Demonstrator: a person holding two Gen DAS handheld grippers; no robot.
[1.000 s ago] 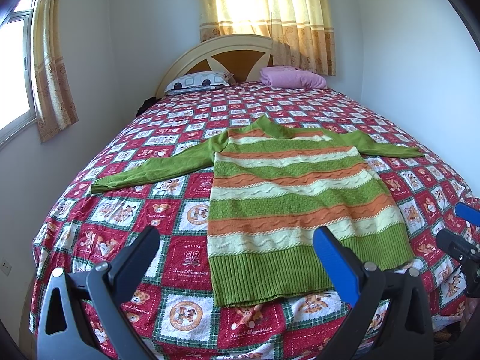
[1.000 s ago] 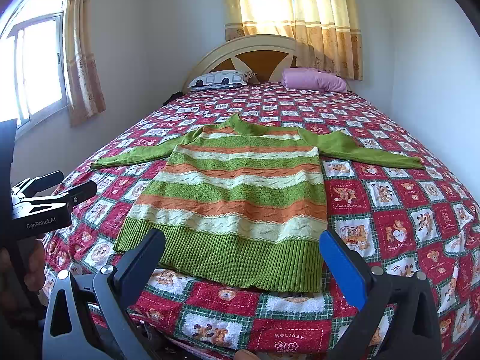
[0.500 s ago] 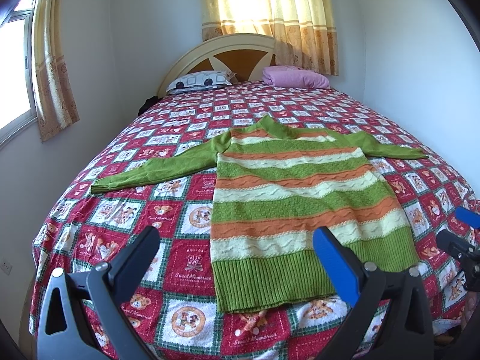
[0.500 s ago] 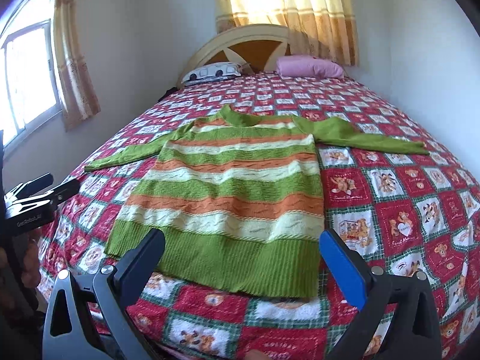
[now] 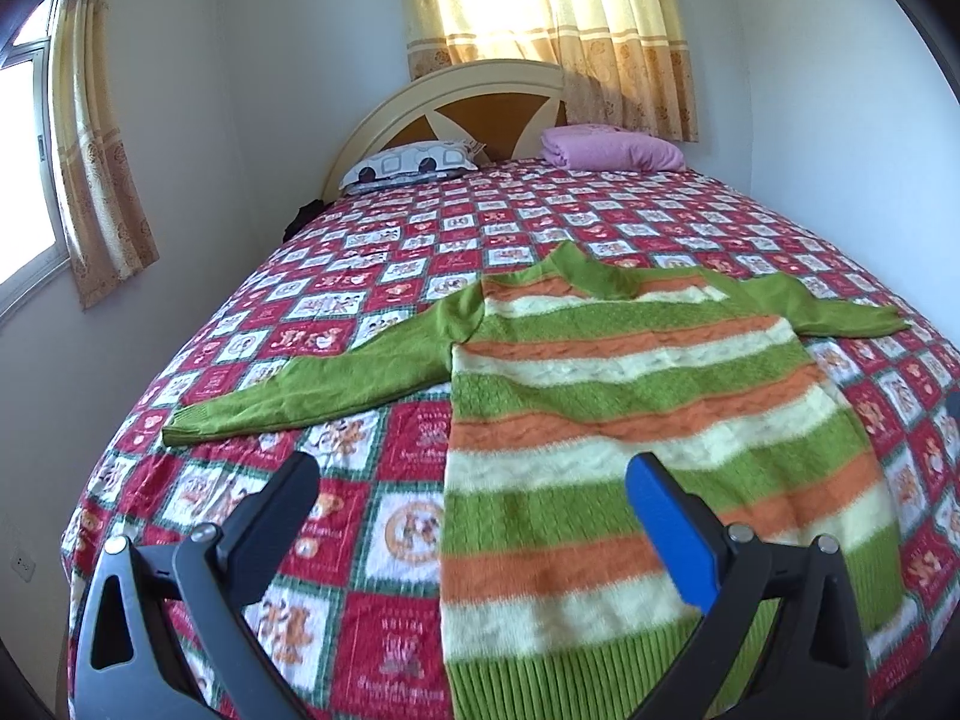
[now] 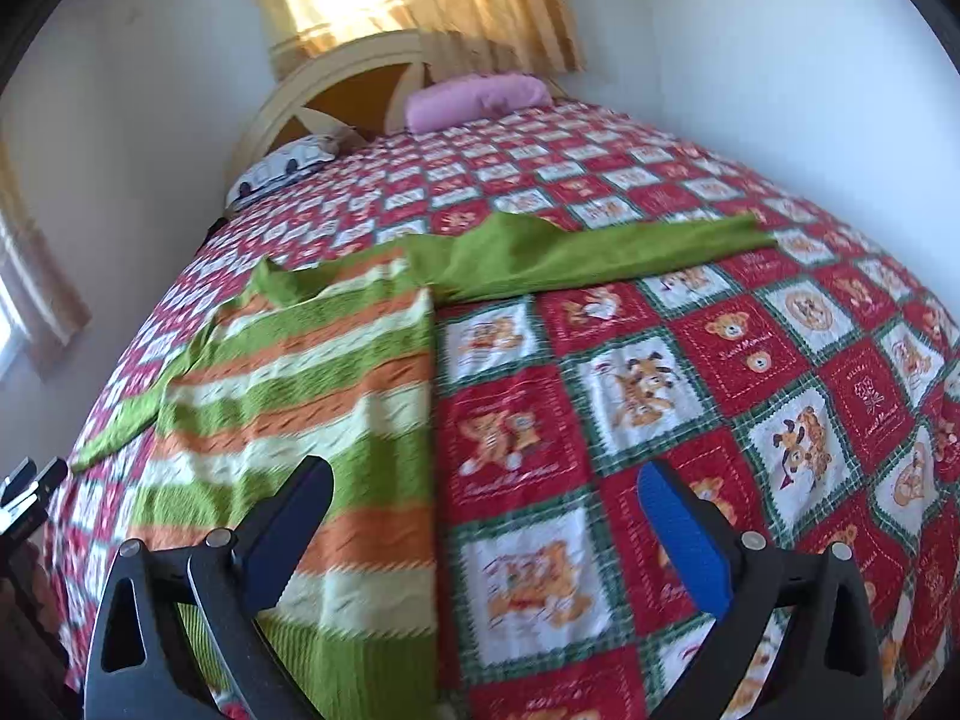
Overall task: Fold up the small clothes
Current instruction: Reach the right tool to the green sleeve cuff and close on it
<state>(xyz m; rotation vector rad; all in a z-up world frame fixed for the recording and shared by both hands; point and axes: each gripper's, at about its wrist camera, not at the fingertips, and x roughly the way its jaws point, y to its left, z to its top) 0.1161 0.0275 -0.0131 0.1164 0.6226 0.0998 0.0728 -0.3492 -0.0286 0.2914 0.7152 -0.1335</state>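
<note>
1. Left wrist view: the left hand-held gripper (image 5: 468,483) is seen released, its two fingers spread wide and nothing held between them. The striped sweater (image 5: 630,420) is spread flat on the bed (image 5: 372,276) directly ahead of it, with the left side seam lying between the fingers and the ribbed hem (image 5: 600,675) nearest.
2. In the right wrist view, the right hand-held gripper (image 6: 483,495) is likewise released and empty. The sweater's right side edge lies ahead, just left of the midline between its fingers, and the right sleeve (image 6: 600,258) is stretched out further ahead toward the right.
3. Folding is judged not yet begun, since both sleeves are laid out and no fold is visible.
4. A single knit layer could be pinched instead of both, because the front and back lie pressed together; the fold would then drag open.
5. The patterned bedspread (image 6: 660,396) could be caught with the sweater if a finger is driven too deep, because the quilt is soft.
6. An uneven fold could result if the two grasps are taken at different heights along the sides.
7. The hem's corners are cut off behind the gripper bodies, the right view is motion-blurred, and only a sliver of the other tool is seen at each view's edge.
</note>
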